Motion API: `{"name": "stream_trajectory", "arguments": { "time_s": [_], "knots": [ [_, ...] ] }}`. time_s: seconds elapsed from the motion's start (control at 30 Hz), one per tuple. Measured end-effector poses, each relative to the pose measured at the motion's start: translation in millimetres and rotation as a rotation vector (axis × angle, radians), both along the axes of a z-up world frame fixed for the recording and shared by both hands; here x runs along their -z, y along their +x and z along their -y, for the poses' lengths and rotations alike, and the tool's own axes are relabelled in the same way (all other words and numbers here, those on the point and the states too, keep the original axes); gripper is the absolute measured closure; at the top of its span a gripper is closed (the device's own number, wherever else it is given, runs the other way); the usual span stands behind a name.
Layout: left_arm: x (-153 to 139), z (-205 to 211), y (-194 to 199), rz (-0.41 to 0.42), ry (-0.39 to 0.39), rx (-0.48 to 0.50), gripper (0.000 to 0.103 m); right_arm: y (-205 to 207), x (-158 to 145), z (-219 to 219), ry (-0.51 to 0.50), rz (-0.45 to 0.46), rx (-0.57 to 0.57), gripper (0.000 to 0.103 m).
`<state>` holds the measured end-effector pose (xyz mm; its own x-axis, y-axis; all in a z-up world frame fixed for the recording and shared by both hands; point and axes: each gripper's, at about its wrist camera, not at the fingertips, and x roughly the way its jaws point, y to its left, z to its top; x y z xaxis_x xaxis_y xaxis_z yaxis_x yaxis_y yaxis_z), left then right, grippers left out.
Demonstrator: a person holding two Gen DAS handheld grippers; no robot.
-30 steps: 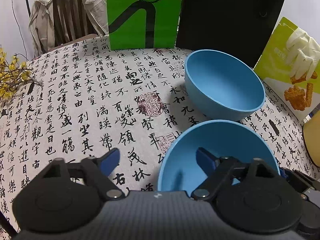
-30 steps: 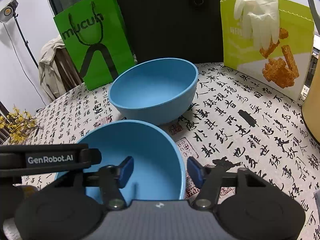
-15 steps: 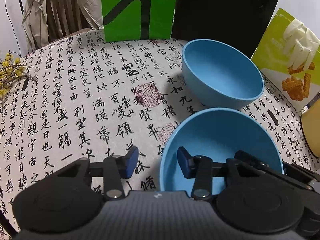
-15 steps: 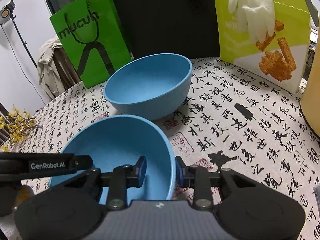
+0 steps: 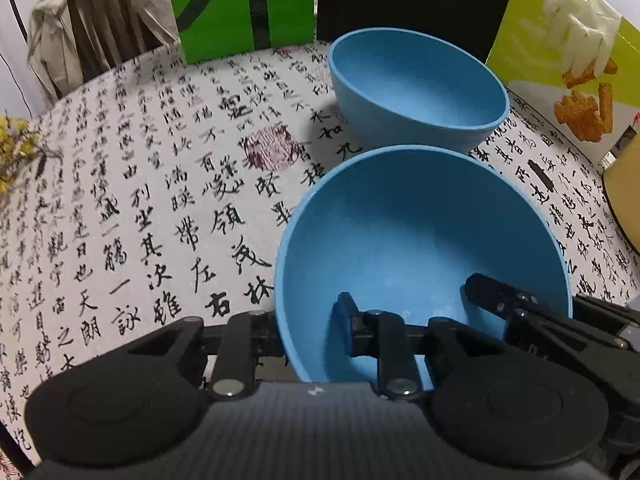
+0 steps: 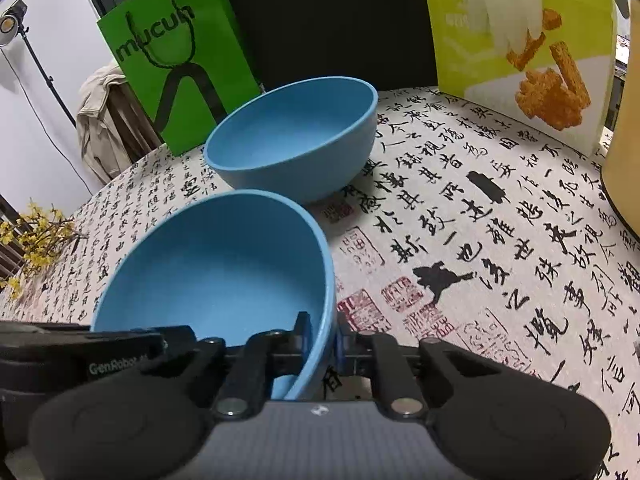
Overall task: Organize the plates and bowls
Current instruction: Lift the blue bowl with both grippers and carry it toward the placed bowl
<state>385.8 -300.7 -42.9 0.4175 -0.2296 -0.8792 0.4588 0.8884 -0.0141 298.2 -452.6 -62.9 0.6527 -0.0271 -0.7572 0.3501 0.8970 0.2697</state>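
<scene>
Two blue bowls stand on a calligraphy-print tablecloth. The near bowl (image 5: pixel 420 232) (image 6: pixel 216 264) is right in front of both grippers; the far bowl (image 5: pixel 416 92) (image 6: pixel 292 136) sits just behind it, empty. My left gripper (image 5: pixel 310 326) straddles the near bowl's left rim. Its jaws are closing, with the inner pad (image 5: pixel 344 320) still a little off the wall and the outer finger hidden behind the bowl. My right gripper (image 6: pixel 322 336) is shut on the same bowl's right rim, one pad inside and one outside. It also shows in the left wrist view (image 5: pixel 500 304).
A green paper bag (image 5: pixel 240 4) (image 6: pixel 176 56) and a dark panel stand at the table's back. A snack bag with a glove on it (image 5: pixel 560 60) (image 6: pixel 520 52) is at back right, and a yellow container (image 6: pixel 624 120) at the right edge. Yellow flowers (image 6: pixel 36 236) lie at the left.
Both pairs of jaws have narrowed over the near bowl's rim. The right pads have come together onto the wall. The bowl now looms larger in both views.
</scene>
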Motion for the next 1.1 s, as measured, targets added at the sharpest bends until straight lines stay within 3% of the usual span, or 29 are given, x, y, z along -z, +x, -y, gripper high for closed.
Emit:
{"name": "stream_trajectory", "arguments": {
  "time_s": [0.37, 1.1],
  "knots": [
    [-3.3, 0.5, -9.1, 0.028, 0.004, -0.027, 0.079, -11.4, -0.4, 0.1, 0.013, 0.026, 0.003, 0.092],
    [-40.8, -29.0, -51.0, 0.103, -0.030, -0.051, 0.079, -52.1, -30.0, -19.7, 0.029, 0.125, -0.011, 0.092]
  ]
}}
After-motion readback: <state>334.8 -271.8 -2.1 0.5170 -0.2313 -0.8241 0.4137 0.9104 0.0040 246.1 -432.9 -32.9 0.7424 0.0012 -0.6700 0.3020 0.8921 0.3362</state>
